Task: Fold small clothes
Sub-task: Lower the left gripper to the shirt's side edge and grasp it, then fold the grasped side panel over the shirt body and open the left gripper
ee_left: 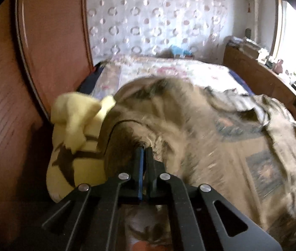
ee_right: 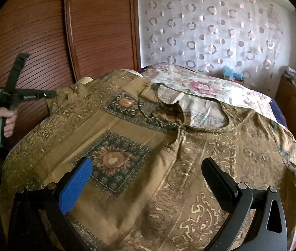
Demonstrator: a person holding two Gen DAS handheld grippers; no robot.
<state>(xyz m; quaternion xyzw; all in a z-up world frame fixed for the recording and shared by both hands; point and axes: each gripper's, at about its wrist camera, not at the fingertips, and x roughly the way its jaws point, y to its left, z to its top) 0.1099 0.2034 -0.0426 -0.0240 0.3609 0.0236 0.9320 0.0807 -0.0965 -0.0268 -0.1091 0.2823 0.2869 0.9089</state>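
across the bed [ee_right: 221, 85], a brown patterned garment [ee_right: 127, 125] is lying spread out, its neck opening toward the far side and its sunflower squares facing up. the floral bedspread is showing beyond it, near the circle-patterned curtain [ee_right: 210, 27]. at the left edge of the garment, the left tongs [ee_left: 143, 149] are sitting clenched, their tips pinching the brown cloth where it is bunching up into a fold; the left wrist view is blurred, so the exact edge being gripped is hard to tell. just left of that bunched cloth, a pale yellow fabric [ee_left: 74, 121] is lying crumpled against the wooden wardrobe [ee_right: 43, 31]. in the right wrist view, a hand [ee_right: 5, 119] is gripping the handle of the left tongs at the garment's far left corner. the right tongs [ee_right: 146, 174] are hovering over the near part of the garment, released, with the blue pad [ee_right: 76, 186] and the black finger standing wide apart and nothing between them but the cloth below.
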